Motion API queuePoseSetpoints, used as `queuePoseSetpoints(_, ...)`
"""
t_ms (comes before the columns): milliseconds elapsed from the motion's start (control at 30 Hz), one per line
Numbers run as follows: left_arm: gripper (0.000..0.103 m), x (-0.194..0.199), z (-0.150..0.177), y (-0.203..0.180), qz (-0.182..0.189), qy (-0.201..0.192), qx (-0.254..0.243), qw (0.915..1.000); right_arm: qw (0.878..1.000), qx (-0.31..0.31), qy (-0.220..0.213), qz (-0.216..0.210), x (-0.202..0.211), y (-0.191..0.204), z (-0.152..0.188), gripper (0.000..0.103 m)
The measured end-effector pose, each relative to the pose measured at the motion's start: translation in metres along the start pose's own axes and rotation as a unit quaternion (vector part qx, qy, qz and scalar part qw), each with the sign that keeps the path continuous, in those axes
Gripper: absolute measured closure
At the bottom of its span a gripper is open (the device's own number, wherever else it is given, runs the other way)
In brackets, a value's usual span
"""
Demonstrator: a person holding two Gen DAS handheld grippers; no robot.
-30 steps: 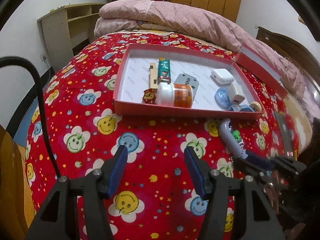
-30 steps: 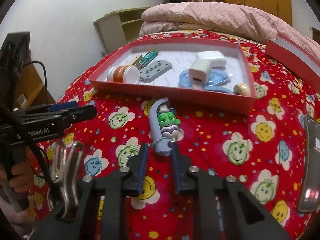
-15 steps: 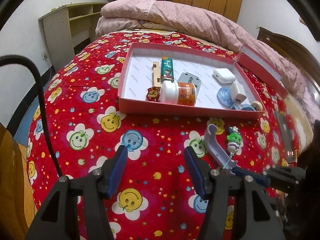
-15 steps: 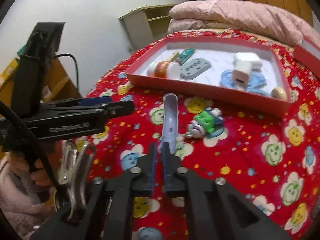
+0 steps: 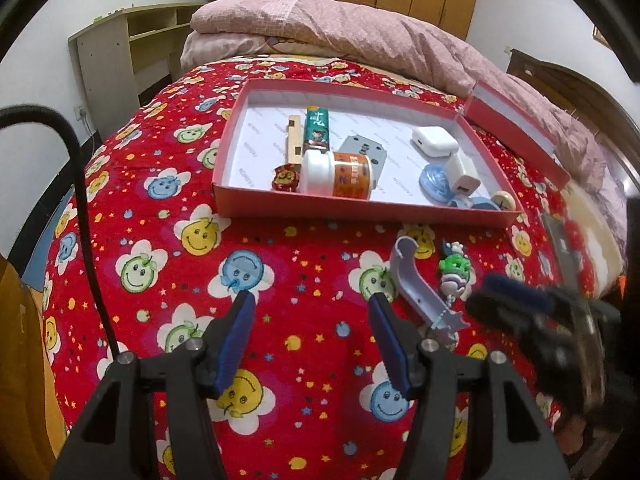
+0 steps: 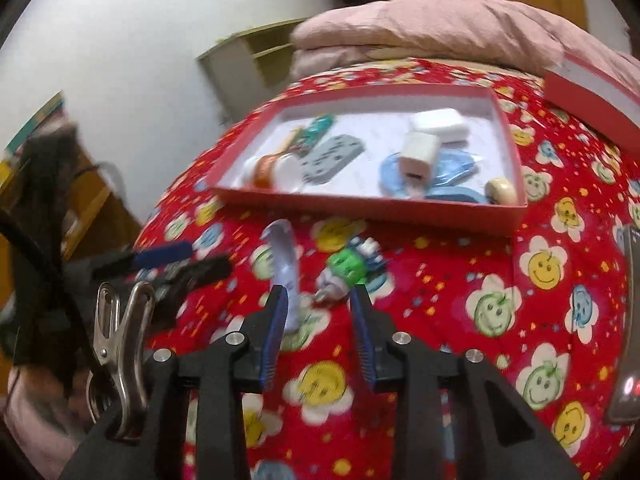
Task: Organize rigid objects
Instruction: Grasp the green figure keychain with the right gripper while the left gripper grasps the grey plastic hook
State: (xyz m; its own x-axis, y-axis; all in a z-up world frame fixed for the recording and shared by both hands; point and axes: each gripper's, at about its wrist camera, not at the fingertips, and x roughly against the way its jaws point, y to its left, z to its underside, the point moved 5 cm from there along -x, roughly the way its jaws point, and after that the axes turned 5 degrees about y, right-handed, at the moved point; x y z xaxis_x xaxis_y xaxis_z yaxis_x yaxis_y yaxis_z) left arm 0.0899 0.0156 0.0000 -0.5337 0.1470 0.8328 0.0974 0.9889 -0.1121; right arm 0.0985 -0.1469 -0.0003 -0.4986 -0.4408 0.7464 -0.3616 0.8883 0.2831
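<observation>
A lilac curved clip (image 5: pixel 416 280) with a chained green and white charm (image 5: pixel 454 270) lies on the red bedspread in front of the red tray (image 5: pixel 360 213). In the right wrist view the clip (image 6: pixel 285 264) stands between the jaws near the left finger, the charm (image 6: pixel 346 270) beside it. My right gripper (image 6: pixel 318 308) is open and holds nothing; it shows blurred in the left wrist view (image 5: pixel 508 300). My left gripper (image 5: pixel 312 322) is open and empty over the bedspread, left of the clip. The tray holds a white and orange bottle (image 5: pixel 336 176), a charger cube (image 5: pixel 462 172) and other small items.
The tray's red lid (image 5: pixel 516 128) lies to the right of the tray. A phone (image 6: pixel 628 320) lies on the bedspread at the right edge. A folded pink quilt (image 5: pixel 340 32) lies behind the tray. A wooden shelf (image 5: pixel 120 52) stands at the back left.
My right gripper has opened and let go of the lilac clip, which rests on the bedspread. The charm lies beside it. The left gripper has stayed open.
</observation>
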Motion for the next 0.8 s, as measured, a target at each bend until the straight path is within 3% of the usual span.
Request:
queuePoseSetpoints(200, 0.041, -0.001, 0.001, 0.008, 0.004, 0.001, 0.012, 0.9999, 0.998, -0.041, 0.008, 0.041, -0.021, -0.009, -0.015, 0.070)
queuePoseSetpoints(333, 0.041, -0.002, 0.002, 0.010, 0.006, 0.002, 0.017, 0.9998, 0.998, -0.025, 0.012, 0.061, -0.029, -0.005, -0.016, 0.070)
queuePoseSetpoints(400, 0.041, -0.003, 0.003, 0.010, 0.008, 0.003, 0.017, 0.9998, 0.997, -0.018, 0.010, 0.068, -0.028, -0.003, -0.015, 0.075)
queuePoseSetpoints(800, 0.041, 0.003, 0.003, -0.007, 0.024, 0.000, 0.003, 0.9997, 0.999, -0.021, -0.043, 0.003, 0.023, 0.005, -0.014, 0.077)
